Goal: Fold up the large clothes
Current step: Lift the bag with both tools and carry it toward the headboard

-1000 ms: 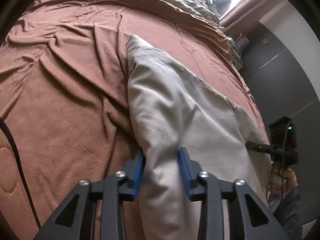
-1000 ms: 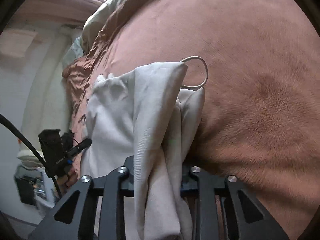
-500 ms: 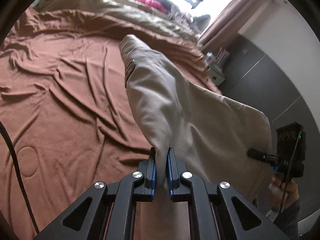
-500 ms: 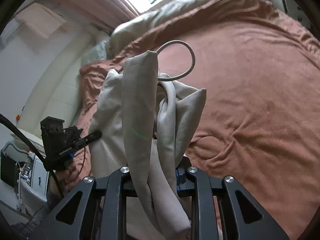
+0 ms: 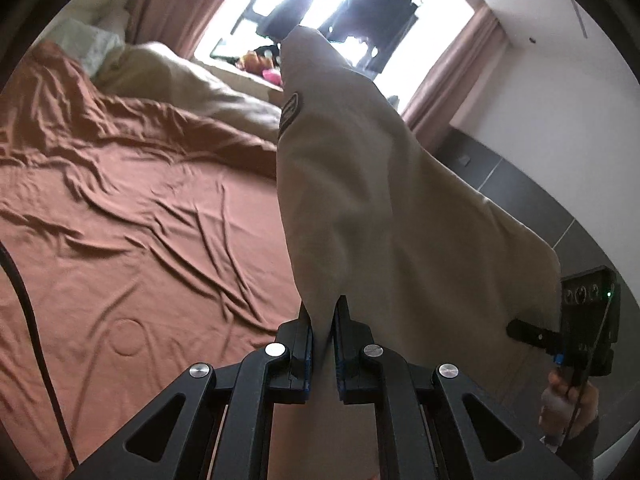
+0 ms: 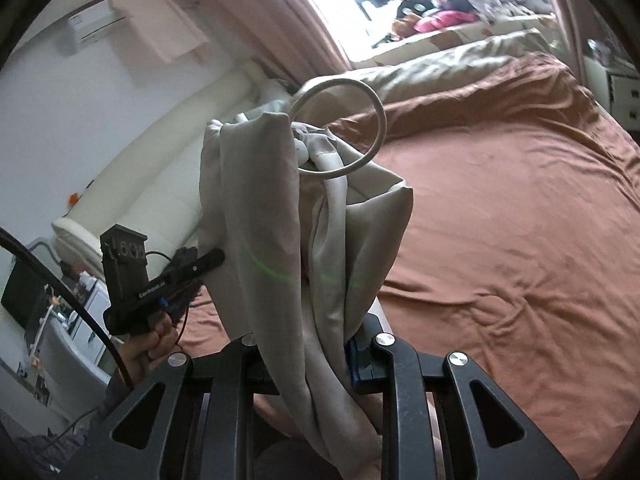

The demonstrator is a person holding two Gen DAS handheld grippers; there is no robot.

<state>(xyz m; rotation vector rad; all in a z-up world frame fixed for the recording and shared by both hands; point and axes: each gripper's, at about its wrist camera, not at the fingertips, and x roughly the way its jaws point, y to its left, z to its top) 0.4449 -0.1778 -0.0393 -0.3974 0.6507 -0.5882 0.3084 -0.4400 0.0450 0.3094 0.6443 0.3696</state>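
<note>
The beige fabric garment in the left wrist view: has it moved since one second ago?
Yes. The beige fabric garment has risen off the brown bed cover; its tip now reaches the window.

My left gripper (image 5: 322, 344) is pinched nearly closed, its blue pads (image 5: 307, 346) clamping cloth. My right gripper (image 6: 308, 354) is closed around a thicker bunch. Each hand (image 6: 154, 340) grips its handle, both grippers tilted slightly downward.
</note>
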